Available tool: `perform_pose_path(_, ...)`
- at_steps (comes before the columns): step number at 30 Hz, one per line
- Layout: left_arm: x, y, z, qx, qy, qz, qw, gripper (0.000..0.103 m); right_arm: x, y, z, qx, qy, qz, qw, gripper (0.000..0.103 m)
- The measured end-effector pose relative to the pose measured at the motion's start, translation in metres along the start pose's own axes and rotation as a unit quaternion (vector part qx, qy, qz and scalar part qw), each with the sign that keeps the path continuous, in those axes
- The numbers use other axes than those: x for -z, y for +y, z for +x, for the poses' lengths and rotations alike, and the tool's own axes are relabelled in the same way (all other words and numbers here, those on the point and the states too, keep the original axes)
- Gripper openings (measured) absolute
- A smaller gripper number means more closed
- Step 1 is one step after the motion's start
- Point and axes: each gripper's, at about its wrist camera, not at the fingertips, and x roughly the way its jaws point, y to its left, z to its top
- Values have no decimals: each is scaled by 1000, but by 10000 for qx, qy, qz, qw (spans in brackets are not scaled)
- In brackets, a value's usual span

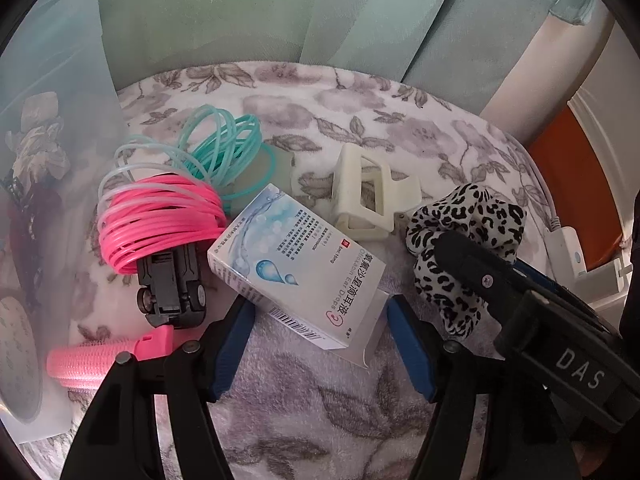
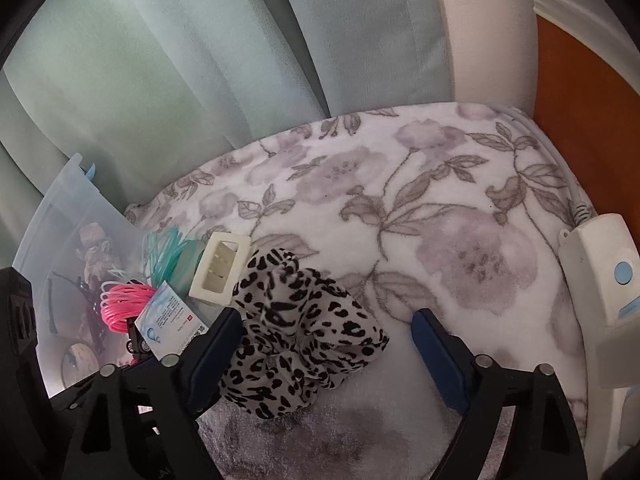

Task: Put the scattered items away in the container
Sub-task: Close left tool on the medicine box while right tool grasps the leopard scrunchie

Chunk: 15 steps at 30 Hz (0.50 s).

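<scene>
A white and blue ear-drops box (image 1: 296, 268) lies on the floral blanket, its lower end between the blue pads of my left gripper (image 1: 322, 340), which is open; I see no pad pressing it. A leopard-print scrunchie (image 2: 304, 332) sits between the pads of my right gripper (image 2: 326, 344), also open: it touches the left pad, and the right pad stands apart. Beside them lie a pink cord coil (image 1: 160, 220), a teal cord coil (image 1: 224, 148), a black toy car (image 1: 172, 292), a pink hair roller (image 1: 92, 360) and a cream claw clip (image 1: 364, 196). The translucent container (image 2: 68, 216) stands at the left.
The container holds some dark and floral items, blurred through its wall. A white controller (image 2: 600, 272) with a cable lies at the blanket's right edge, with an orange surface (image 2: 580, 120) beyond it. Green curtains (image 2: 200, 60) hang behind.
</scene>
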Motion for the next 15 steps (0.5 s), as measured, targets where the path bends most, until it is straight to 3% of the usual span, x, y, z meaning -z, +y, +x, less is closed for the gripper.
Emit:
perform_pose_path(5,1,11,-7,68,-4,-150,9999,54,-2,-8,-6,-60,-16,151,9999,67)
perform_pose_path(9,8,17,-12,48,57,-106,9999,40,-3,-11,-9,-107,-16,216,9997,62)
perform_pose_path(15,19,23,-24,35,53,-81,9999,31,0,-11,-16,-129,-15,250,9996,50)
